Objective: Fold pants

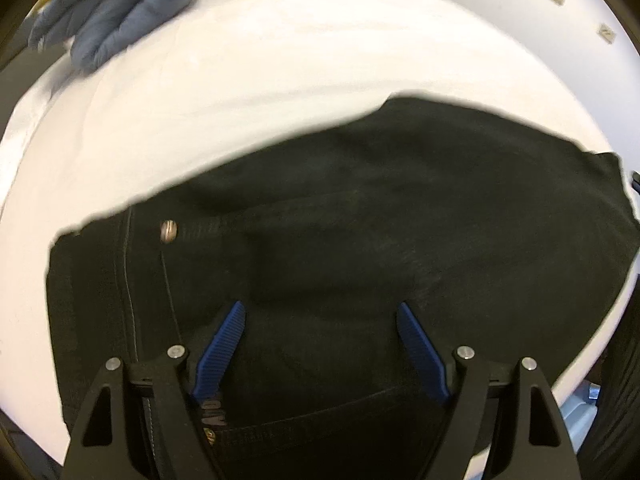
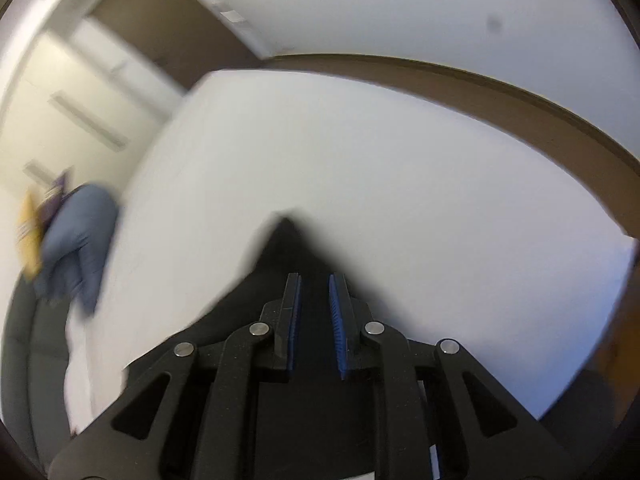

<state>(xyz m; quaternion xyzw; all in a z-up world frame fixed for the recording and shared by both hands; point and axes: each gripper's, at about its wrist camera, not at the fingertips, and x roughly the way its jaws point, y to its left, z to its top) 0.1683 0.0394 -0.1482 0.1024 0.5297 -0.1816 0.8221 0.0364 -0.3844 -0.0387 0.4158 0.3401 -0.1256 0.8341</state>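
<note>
Left wrist view first: the black pants [image 1: 360, 220] are spread flat on a white bed [image 1: 260, 80], taking up the near half of it. Their long axis runs left to right, with the waistband and its metal button [image 1: 168, 231] at the left end and the rest stretching off to the right edge. The left claw [image 1: 320, 312] hangs right over the near part of the pants, just right of the button seam, jaws spread wide with nothing between them and the pads not pressing on the cloth. A blue-grey bundle of some other garment [image 1: 120, 20] sits at the far left corner of the bed, well apart from all this.

Right wrist view: pretty smeared, so take it loosely. The right claw [image 2: 314, 292] has its jaws nearly together with a narrow gap. A dark pointed bit of the pants [image 2: 284, 248] shows just past and under the tips, but the blur hides whether any cloth is pinched or the pads are free, so I can't tell. Beyond is bare white bed, and the blue-grey bundle is off at the left.

My guess is the next fold goes along that left-right axis, and the left claw is the one sitting squarely above the fabric.
</note>
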